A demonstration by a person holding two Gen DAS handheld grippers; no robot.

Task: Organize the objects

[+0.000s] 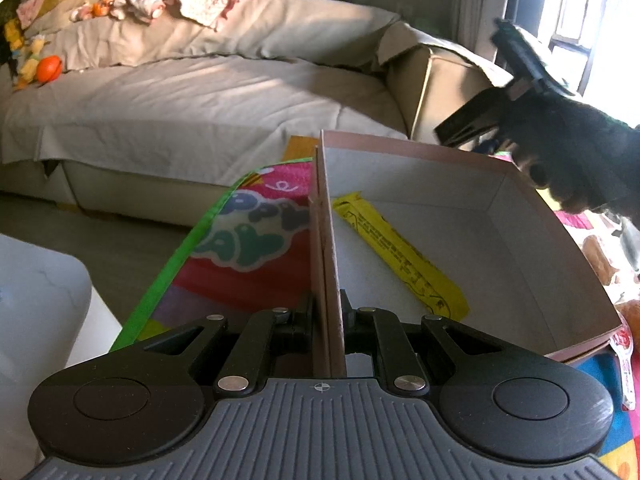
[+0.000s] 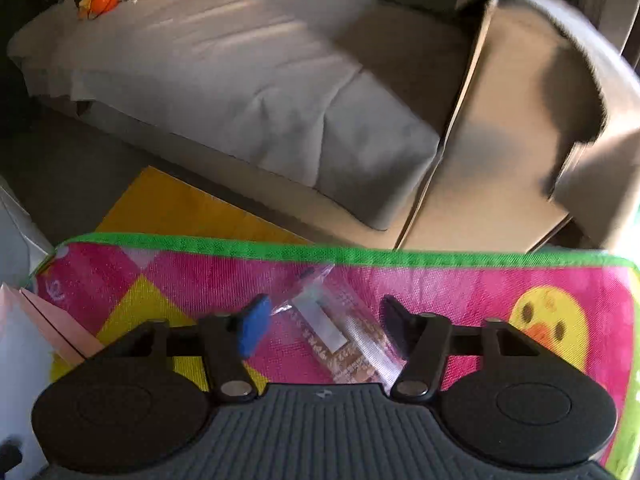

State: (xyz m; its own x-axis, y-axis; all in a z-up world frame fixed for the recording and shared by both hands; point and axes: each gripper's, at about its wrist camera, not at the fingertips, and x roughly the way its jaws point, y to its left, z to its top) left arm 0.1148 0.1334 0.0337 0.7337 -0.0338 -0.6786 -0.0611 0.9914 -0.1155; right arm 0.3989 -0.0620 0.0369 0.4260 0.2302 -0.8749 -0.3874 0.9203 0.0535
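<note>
My left gripper is shut on the near side wall of a pink cardboard box. A yellow packet lies flat on the box's white floor. My right gripper is open, its fingers on either side of a clear-wrapped snack bar that lies on the colourful play mat. The box's corner shows at the left of the right wrist view. The right gripper and the gloved hand holding it show beyond the box in the left wrist view.
A grey-covered sofa stands behind the mat, with clothes and toys on it, including an orange ball. A yellow mat lies on the floor. A white object stands at the left. Snack packets lie at the right.
</note>
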